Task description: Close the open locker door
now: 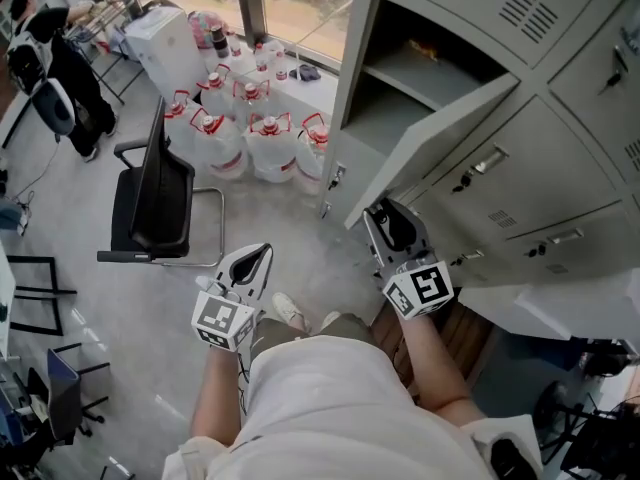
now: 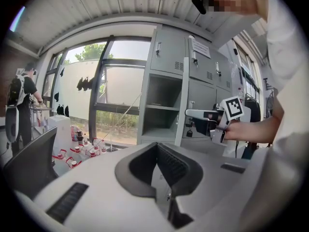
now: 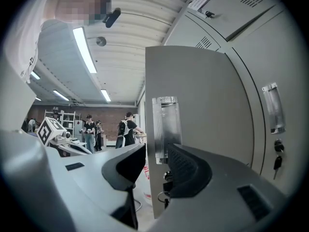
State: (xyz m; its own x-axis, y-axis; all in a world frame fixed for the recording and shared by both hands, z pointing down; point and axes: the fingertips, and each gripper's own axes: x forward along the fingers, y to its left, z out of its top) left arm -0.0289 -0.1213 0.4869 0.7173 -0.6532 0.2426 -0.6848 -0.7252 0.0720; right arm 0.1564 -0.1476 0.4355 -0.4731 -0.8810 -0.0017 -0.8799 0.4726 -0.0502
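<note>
The grey locker door [image 1: 430, 143] stands swung out from its open compartment [image 1: 400, 78] in the locker bank. My right gripper [image 1: 385, 216] is at the door's free lower edge. In the right gripper view its jaws [image 3: 157, 153] stand apart, with the door's edge [image 3: 193, 95] and the metal handle plate [image 3: 165, 124] between them; no pad visibly presses on the door. My left gripper [image 1: 255, 258] hangs low over the floor, away from the lockers, open and empty [image 2: 157, 151]. The left gripper view shows the open compartment [image 2: 161, 105] and the right gripper [image 2: 193, 114] beside the door.
Several water jugs [image 1: 250, 133] stand on the floor left of the lockers, below the window. A black chair [image 1: 160, 193] sits farther left. A person [image 1: 60, 58] works at the far left; more people [image 3: 126, 129] stand at the room's far end. Keys [image 3: 277, 153] hang from a neighbouring door.
</note>
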